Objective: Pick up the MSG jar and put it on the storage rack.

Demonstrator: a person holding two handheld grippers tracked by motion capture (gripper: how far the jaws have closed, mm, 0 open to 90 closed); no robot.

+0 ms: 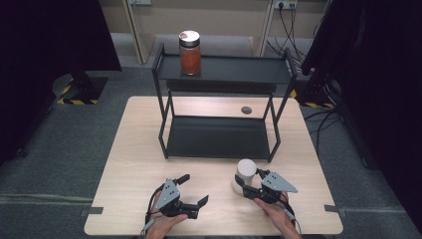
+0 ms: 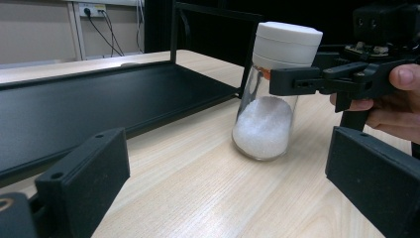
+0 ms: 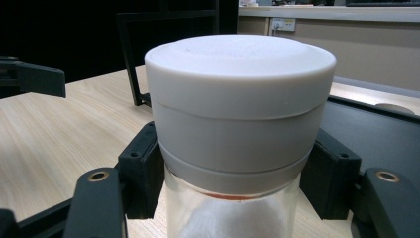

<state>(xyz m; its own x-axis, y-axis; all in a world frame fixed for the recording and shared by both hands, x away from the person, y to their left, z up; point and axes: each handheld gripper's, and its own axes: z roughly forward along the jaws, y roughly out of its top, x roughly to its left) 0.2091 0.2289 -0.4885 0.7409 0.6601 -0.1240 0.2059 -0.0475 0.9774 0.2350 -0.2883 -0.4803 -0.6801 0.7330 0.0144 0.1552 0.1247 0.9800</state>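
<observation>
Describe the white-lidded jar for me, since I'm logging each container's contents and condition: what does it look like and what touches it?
The white-lidded jar is a clear glass jar, about a third full of a white granular substance. Its tall matte white lid looks like plastic and sits fully on; a thin orange band shows just beneath it. The jar stands upright on the wooden table, in front of the black shelf rack's right front leg. The right tongs are shut on its neck, one pad on each side below the lid.

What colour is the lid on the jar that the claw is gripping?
White, on the lid of the glass jar; it shows best in the right gripper view.
</observation>
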